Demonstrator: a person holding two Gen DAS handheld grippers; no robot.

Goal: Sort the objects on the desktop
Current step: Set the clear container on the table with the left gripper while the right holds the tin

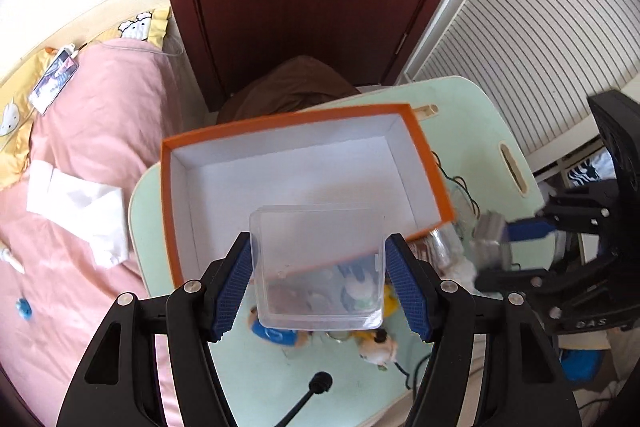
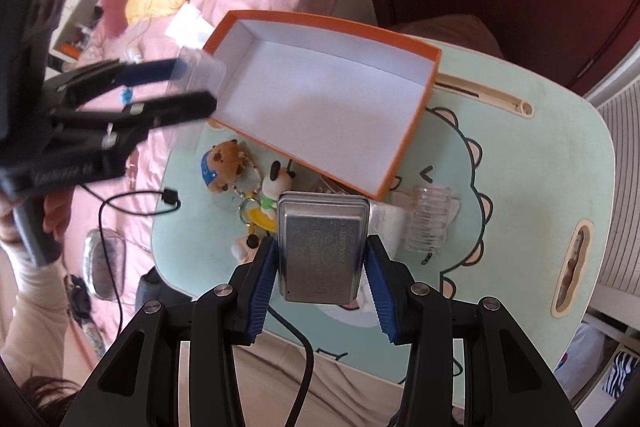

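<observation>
Because both loads ride above the orange box (image 1: 304,183) on the bench (image 1: 472,115), either can slip if you tilt. Your left gripper (image 1: 318,291) clamps the clear plastic case (image 1: 320,267) at mid width by its smooth sides. Your right gripper (image 2: 322,285), fingers narrow, pinches the metal tin (image 2: 322,251), which could drop onto the toys (image 2: 244,183).

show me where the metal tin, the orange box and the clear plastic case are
Metal tin (image 2: 320,251): right wrist view, middle of its embossed lid.
Orange box (image 2: 416,115): right wrist view, its orange right wall.
Clear case (image 1: 320,267): left wrist view, middle of its transparent face.
</observation>
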